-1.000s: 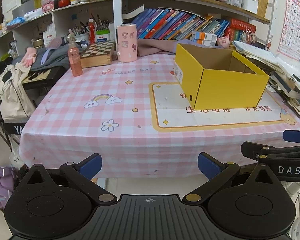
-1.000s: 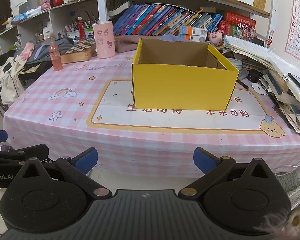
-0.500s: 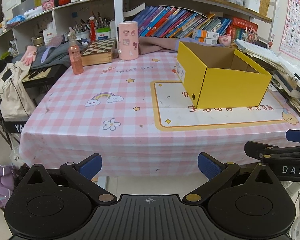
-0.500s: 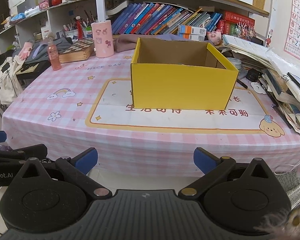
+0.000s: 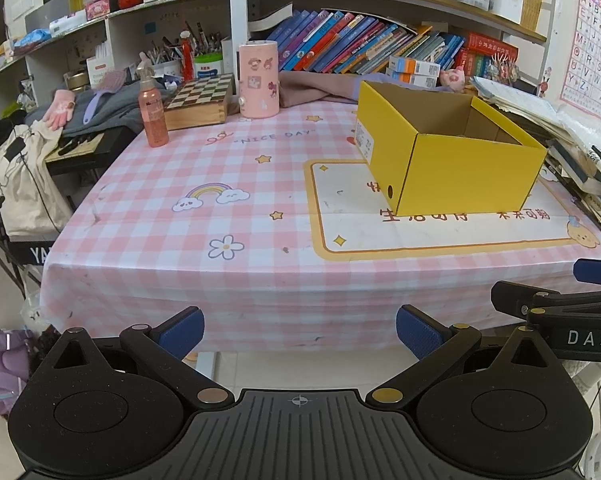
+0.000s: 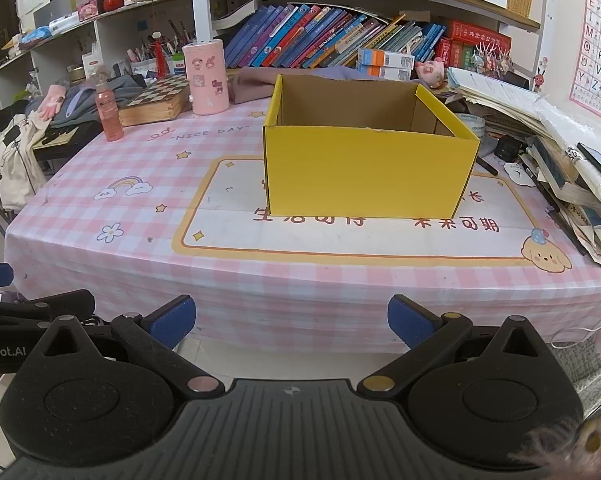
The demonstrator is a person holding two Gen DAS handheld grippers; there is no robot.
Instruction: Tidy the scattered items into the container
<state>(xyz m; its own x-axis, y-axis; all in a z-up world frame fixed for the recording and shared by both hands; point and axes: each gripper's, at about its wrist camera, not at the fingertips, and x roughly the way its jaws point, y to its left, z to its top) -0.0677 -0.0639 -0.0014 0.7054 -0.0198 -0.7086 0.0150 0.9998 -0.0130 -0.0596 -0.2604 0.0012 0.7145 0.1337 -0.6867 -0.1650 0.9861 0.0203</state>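
An open yellow cardboard box point(image 5: 460, 164) stands on the pink checked tablecloth, right of centre; it also shows in the right wrist view point(image 6: 364, 172). Its floor is hidden by its walls. My left gripper point(image 5: 299, 330) is open and empty, held off the table's front edge. My right gripper point(image 6: 291, 320) is open and empty too, in front of the box. A pink spray bottle point(image 5: 152, 110), a chessboard box point(image 5: 198, 100) and a pink cylinder point(image 5: 258, 80) stand at the far left of the table.
Stacked books and papers point(image 6: 556, 152) crowd the table's right edge. A bookshelf point(image 5: 360, 48) runs behind the table. Clothes and a bag point(image 5: 20, 168) lie over a keyboard at the left. The right gripper's side shows in the left wrist view point(image 5: 560, 312).
Both grippers have drawn back slightly from the table and the view has risen a little. The jaws stay open. Nothing on the table has moved.
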